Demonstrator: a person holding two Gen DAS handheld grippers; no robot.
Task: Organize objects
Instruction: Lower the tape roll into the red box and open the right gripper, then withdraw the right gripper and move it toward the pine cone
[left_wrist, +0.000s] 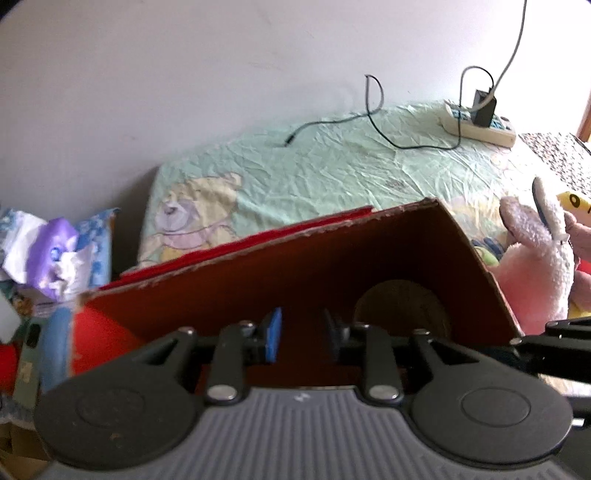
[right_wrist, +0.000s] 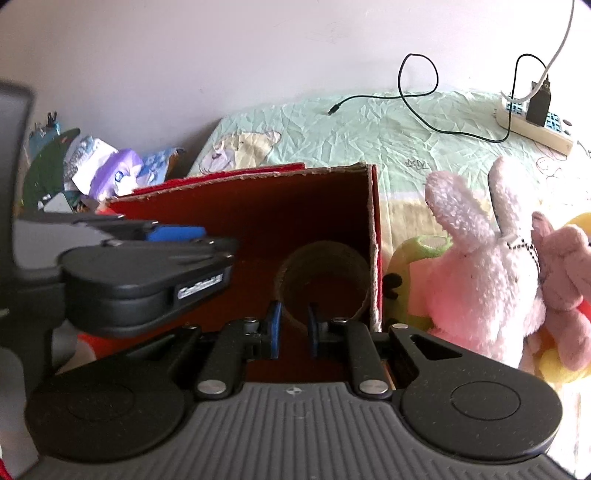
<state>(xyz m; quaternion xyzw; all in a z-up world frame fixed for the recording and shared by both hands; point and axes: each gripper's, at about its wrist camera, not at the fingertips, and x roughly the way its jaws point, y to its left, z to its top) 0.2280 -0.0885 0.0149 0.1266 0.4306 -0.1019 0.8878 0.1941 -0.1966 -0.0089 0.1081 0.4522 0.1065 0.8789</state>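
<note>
An open red cardboard box (left_wrist: 295, 273) (right_wrist: 258, 206) stands on a bed in front of both grippers. A brown cardboard tape roll (left_wrist: 402, 288) (right_wrist: 321, 247) lies inside it near the right wall. My left gripper (left_wrist: 303, 334) points down into the box, open, with nothing between its blue pads. In the right wrist view the left gripper (right_wrist: 192, 240) reaches in from the left over the box. My right gripper (right_wrist: 294, 325) stands open by a narrow gap just in front of the roll, with nothing between its pads.
A pink plush rabbit (right_wrist: 480, 280) (left_wrist: 532, 258) and other soft toys (right_wrist: 410, 273) crowd the box's right side. A power strip (right_wrist: 535, 133) and black cable (right_wrist: 424, 107) lie on the green sheet behind. Packets and wrappers (right_wrist: 110, 173) (left_wrist: 55, 254) pile up at the left.
</note>
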